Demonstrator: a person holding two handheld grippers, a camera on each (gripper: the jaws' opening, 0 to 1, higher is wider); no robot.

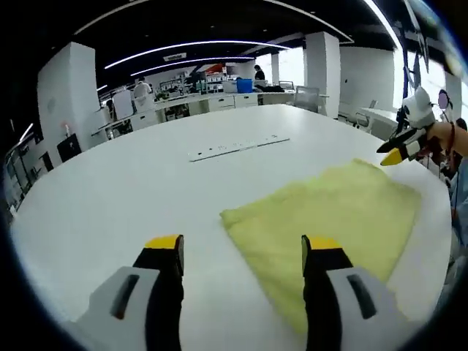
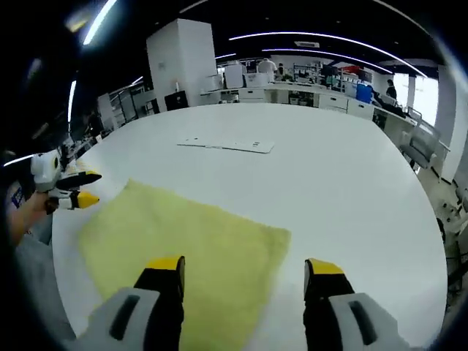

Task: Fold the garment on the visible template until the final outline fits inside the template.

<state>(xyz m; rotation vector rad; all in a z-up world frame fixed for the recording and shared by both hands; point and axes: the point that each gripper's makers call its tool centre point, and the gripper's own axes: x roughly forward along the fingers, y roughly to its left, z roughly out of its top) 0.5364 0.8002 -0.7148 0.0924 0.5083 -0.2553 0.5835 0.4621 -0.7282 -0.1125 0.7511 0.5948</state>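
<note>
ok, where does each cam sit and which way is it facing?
Left gripper view: rides the left tool, open, facing across the white table toward the yellow cloth; right tool enters from the right.
Right gripper view: rides the right tool, open above the cloth; left tool at left.
Shared: cloth, table.

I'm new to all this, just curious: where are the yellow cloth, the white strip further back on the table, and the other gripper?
yellow cloth [image 1: 329, 212]: left gripper view, middle of fabric.
white strip [image 2: 227, 145]: right gripper view, its centre.
right gripper [image 1: 395, 151]: left gripper view, between its yellow tips.
</note>
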